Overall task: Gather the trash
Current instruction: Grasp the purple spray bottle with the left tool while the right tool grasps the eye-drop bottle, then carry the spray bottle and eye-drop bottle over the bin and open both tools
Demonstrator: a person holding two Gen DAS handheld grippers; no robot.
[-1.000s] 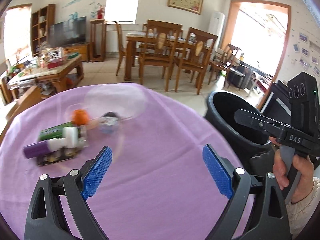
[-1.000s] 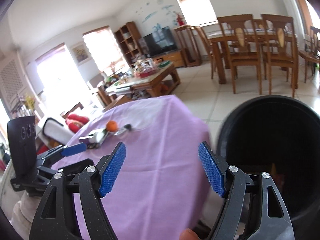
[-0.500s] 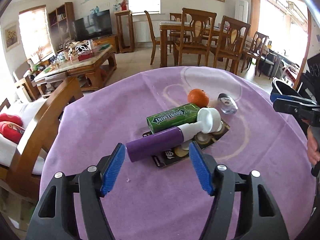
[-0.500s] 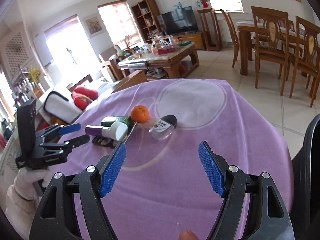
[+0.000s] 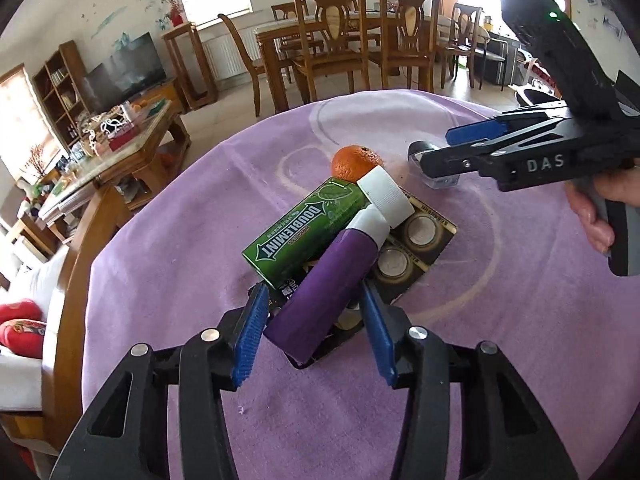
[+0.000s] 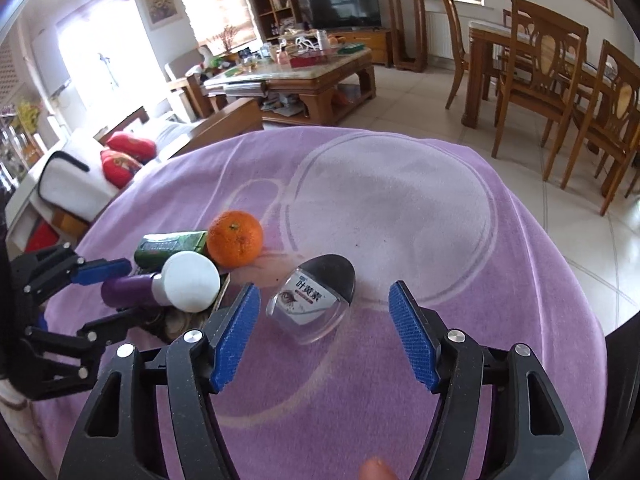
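Observation:
On the purple tablecloth [image 5: 160, 280] lies a pile: a purple tube [image 5: 332, 276] with a white cap [image 6: 192, 282], a green Doublemint pack [image 5: 304, 232], a black battery card [image 5: 412, 240] and an orange [image 5: 356, 162]. My left gripper [image 5: 314, 334] straddles the tube's lower end. Its jaws are closing, and a thin gap still shows at the pads. A small clear container with a black cap [image 6: 316, 300] lies just ahead between the fingers of my right gripper [image 6: 324, 336], whose jaws are closing without touching it. Each gripper shows in the other's view: the right gripper [image 5: 436, 150] and the left gripper [image 6: 108, 296].
The orange [image 6: 236, 238] sits close behind the tube cap and left of the container. A wooden sofa arm [image 5: 80, 248] runs along the table's left side. A cluttered coffee table [image 6: 304, 76] and dining chairs [image 6: 560, 92] stand on the tiled floor beyond.
My left gripper came up to the pile and narrowed its jaws around the purple tube. My right gripper swung from the black bin over to the table, up to the small container.

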